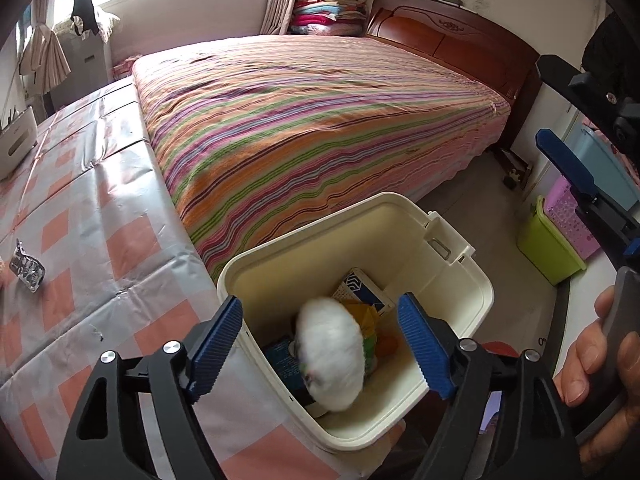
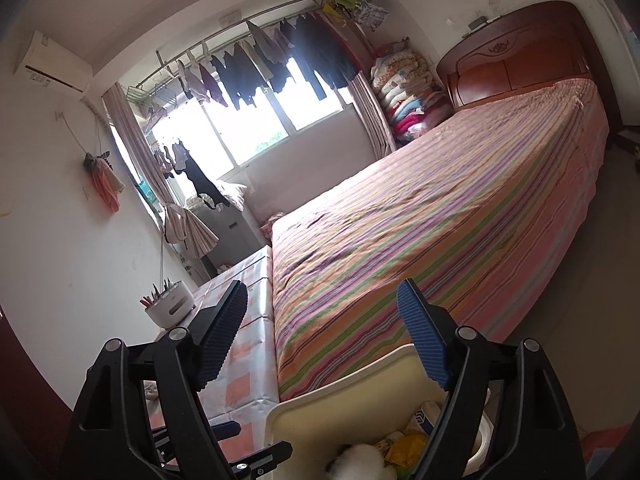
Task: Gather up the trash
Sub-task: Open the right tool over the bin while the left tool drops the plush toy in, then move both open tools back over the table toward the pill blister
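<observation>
Your white crumpled wad (image 1: 330, 354), blurred, sits low centre of the left wrist view inside the cream bin (image 1: 452, 276), on top of a printed carton (image 1: 362, 290), a yellow-green wrapper (image 1: 370, 320) and a dark blue packet (image 1: 282, 354). Your left gripper (image 1: 320, 350) stands released above the bin mouth with nothing pressed between its pads; your right gripper (image 2: 322, 340) is likewise spread and empty. One foil blister pack (image 1: 26, 266) remains on the checked tablecloth (image 1: 100, 200) at mid left, so collection looks unfinished.

My left gripper (image 1: 320, 348) and right gripper (image 2: 322, 338) share black linkage arms, silver pivot screws and ribbed blue finger pads (image 1: 426, 346).
</observation>
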Tool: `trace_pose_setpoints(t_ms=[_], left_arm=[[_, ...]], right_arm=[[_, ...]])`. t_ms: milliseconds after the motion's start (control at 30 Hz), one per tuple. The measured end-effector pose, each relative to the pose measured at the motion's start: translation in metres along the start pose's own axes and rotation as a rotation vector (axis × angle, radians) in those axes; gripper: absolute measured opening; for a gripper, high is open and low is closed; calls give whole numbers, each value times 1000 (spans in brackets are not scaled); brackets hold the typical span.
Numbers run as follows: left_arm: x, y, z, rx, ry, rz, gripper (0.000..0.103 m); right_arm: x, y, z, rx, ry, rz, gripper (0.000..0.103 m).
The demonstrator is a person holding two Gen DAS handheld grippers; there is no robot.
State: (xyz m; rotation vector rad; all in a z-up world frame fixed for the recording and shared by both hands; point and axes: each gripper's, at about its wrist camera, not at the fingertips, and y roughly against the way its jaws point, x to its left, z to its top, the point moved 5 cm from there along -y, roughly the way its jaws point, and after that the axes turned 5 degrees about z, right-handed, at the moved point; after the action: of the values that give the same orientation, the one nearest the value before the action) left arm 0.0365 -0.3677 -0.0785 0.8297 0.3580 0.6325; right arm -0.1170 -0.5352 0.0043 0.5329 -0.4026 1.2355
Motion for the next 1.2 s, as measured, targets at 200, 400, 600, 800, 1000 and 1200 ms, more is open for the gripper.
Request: trace_pose_setpoints(t_ms=[200, 400, 600, 800, 1000, 1200], left_arm=[[11, 6, -3, 4, 14, 31, 81], [33, 11, -10, 14, 40, 71, 81], [68, 22, -20, 5, 109, 75, 81], [116, 43, -35, -19, 174, 131, 82], [188, 68, -62, -26, 309, 214, 90], [254, 88, -95, -17, 449, 277, 90]], right_arm=[[9, -1, -1, -8, -1, 14, 81], [29, -7, -5, -5, 22, 41, 86], [63, -26, -16, 24, 54, 101, 90], [118, -53, -41, 103, 142, 193, 92], [191, -92, -88, 272, 286, 348, 93], [249, -140, -144, 460, 387, 458, 93]])
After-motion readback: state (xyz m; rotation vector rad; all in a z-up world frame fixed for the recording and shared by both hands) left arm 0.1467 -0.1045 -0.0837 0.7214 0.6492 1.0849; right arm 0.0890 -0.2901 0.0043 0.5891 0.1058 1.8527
